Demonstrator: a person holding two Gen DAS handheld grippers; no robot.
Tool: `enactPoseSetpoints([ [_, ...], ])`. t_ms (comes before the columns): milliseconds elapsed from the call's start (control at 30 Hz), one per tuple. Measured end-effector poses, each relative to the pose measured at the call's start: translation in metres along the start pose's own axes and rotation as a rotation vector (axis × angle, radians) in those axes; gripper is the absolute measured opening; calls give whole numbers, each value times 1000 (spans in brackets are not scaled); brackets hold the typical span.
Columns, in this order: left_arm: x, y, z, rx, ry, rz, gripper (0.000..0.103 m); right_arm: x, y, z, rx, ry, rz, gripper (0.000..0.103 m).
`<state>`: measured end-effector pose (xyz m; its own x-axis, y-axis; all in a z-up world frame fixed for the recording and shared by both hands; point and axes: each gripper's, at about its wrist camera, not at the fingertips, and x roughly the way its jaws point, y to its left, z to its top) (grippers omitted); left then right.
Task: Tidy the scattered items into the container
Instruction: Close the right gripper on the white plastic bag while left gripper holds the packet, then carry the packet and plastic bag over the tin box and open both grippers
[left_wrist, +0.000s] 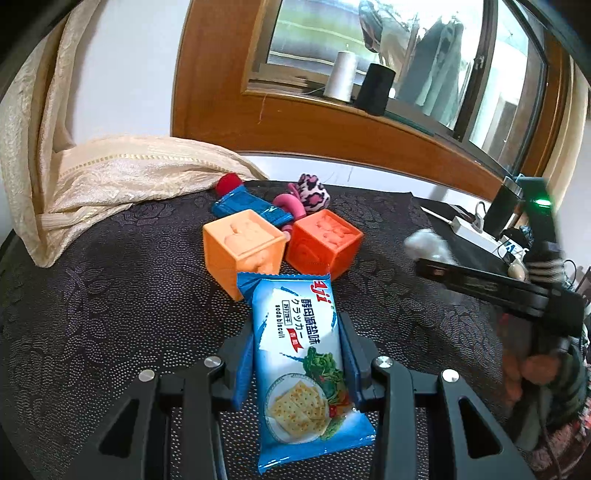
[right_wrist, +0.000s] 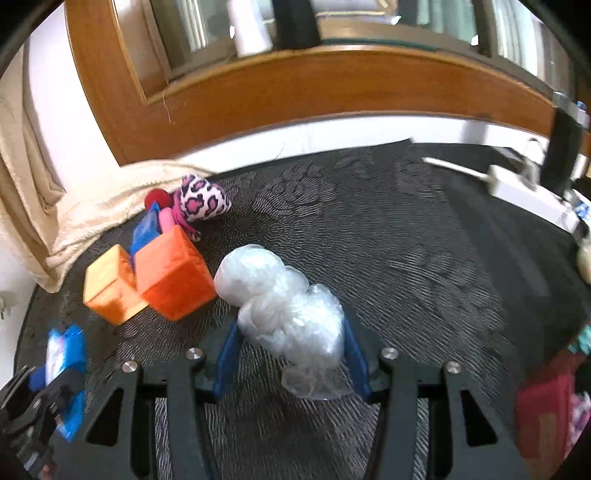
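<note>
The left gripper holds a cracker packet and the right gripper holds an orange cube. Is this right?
Not quite. The left gripper does hold the cracker packet, but the right gripper holds a crumpled clear plastic bag, not an orange cube. The right wrist view shows this; both orange cubes sit on the table.

So counting it all up: two hollow cube blocks on the dark worktop (left_wrist: 110, 280), one light orange cube (left_wrist: 242, 245) and one darker orange cube (left_wrist: 323, 242), plus one blue tube with a red cap (left_wrist: 245, 205), one pink leopard-print plush (left_wrist: 312, 192) and one pink curvy piece (left_wrist: 290, 205) I can't really identify. Then there's one blue cracker packet (left_wrist: 303, 369), one crumpled clear plastic bag bundle (right_wrist: 280, 306), and two thread spools on the window sill, one white spool (left_wrist: 341, 75) and one black spool (left_wrist: 375, 88). Also one white power strip (left_wrist: 474, 230) off at the side and one cream curtain (left_wrist: 92, 173) draped over the edge.
</note>
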<state>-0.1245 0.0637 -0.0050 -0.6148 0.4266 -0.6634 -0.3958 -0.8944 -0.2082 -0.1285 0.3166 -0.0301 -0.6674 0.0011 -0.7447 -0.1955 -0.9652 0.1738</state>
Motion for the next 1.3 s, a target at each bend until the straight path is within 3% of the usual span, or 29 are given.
enactPoseSetpoints([
  [333, -6, -17, -4, 40, -15, -23, 42, -119, -66, -26, 107, -150, -62, 54],
  [567, -6, -30, -6, 72, -11, -29, 42, -187, -125, -68, 175, -209, -193, 55],
  [867, -23, -68, -4, 110, -14, -95, 42, -200, -156, -100, 208, -180, -263, 55],
  [1167, -43, -134, 0, 196, -22, -207, 42, -179, -169, -108, 227, -113, -228, 57],
  [1300, -50, -169, 5, 239, -29, -259, 42, -179, -184, -114, 286, -97, -174, 60],
])
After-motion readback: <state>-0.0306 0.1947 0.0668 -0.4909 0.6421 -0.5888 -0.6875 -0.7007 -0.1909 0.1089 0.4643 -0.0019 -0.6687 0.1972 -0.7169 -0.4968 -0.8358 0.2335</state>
